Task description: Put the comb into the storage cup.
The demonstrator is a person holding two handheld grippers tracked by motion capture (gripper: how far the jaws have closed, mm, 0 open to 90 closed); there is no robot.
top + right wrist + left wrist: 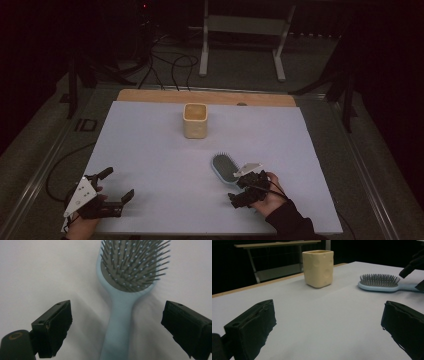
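Right gripper [243,186] sat near the table's front edge, right of centre, held in a hand [267,195] in a dark sleeve [287,222]. Jaws spread wide, nothing pinched. In the right gripper view the gripper [116,322] straddled the brush handle [117,327]: one jaw on each side, both clear of it, no contact. Handle ran up between the jaws to the head, bristles facing up.

Left gripper [119,187] was at the front left corner of the sheet, grey plate [80,195] on top, held from below by the other hand [82,226]. Jaws also spread wide, empty. In the left gripper view the gripper [327,330] showed bare sheet between its jaws, with the cup and brush well beyond them.

Brush [225,169], light blue with a grey bristle pad, lay flat on the white sheet [150,150], head pointing away from the person, handle end under the right gripper. Seen side-on in the left gripper view, the brush [378,283] lay to the right of the cup.

Cup [195,120], cream, squarish, upright, open top, stood toward the far middle of the sheet, well apart from the brush and both grippers. In the left gripper view the cup [318,268] looked dimpled on its sides.

Wooden table edge [205,96] showed past the sheet's far side. Cables [170,65] and a white frame [242,35] lay on the dark floor behind.
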